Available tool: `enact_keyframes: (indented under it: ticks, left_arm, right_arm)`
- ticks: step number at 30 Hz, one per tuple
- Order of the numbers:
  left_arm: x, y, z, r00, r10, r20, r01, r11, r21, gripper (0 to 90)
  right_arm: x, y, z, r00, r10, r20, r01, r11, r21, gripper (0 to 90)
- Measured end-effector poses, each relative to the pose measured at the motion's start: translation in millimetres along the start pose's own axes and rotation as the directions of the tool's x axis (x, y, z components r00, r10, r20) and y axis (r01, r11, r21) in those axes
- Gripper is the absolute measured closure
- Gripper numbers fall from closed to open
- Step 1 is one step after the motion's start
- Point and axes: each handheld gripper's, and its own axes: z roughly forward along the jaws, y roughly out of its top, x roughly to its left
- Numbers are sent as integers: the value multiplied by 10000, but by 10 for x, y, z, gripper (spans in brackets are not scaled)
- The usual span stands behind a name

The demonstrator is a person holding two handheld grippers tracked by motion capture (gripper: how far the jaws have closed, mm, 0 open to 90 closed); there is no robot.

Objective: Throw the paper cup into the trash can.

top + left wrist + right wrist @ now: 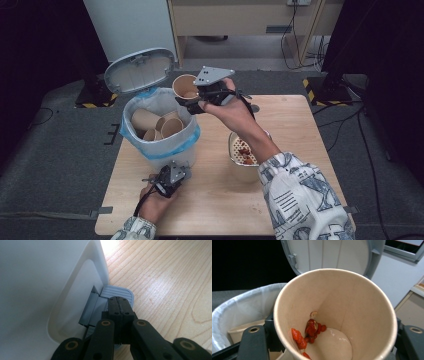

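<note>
The right gripper clamped a paper cup holding red scraps, at the bin's one o'clock. The left gripper, jaws fully closed, pressed the pedal at the bin's six o'clock.

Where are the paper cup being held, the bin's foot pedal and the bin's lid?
paper cup (352,305), right gripper view, on its inner wall.
foot pedal (117,292), left gripper view, on its ribbed top.
lid (137,72), high view, on its inner face.
</note>
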Motion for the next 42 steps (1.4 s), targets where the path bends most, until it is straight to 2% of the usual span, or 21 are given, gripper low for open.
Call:
enact_keyframes:
  ticks: [3, 7, 13, 20, 28, 38, 42]
  left_arm:
    - [0, 0, 0, 10000, 4, 0, -4, 10000, -2, 898]
    - [0, 0, 0, 10000, 11, -1, -11, 10000, -1, 898]
    - [-1, 0, 0, 10000, 24, -11, -24, 10000, 0, 898]
    - [-3, 0, -1, 10000, 23, -21, -23, 10000, 3, 898]
    - [-1, -1, 0, 10000, -7, -4, 7, 10000, -5, 898]
    - [0, -2, -1, 10000, 15, -1, -15, 10000, -10, 898]
    - [4, -6, 3, 10000, 0, 34, 0, 10000, -72, 898]
  right_arm:
    - [24, 9, 40, 9992, 331, -226, -334, 9994, -117, 286]
    - [61, 13, 82, 9978, 524, -409, -529, 9985, -112, 286]
    - [118, 19, 161, 9922, 1014, -731, -1020, 9948, -45, 286]
    - [162, 13, 248, 9867, 1338, -926, -1340, 9910, 40, 285]
    - [141, 1, 368, 9850, 1511, -830, -1511, 9885, 57, 278]
    - [133, 6, 615, 9869, 1379, -836, -1368, 9904, 192, 270]
    - [143, 14, 679, 9901, 1261, -613, -1265, 9920, -32, 152]
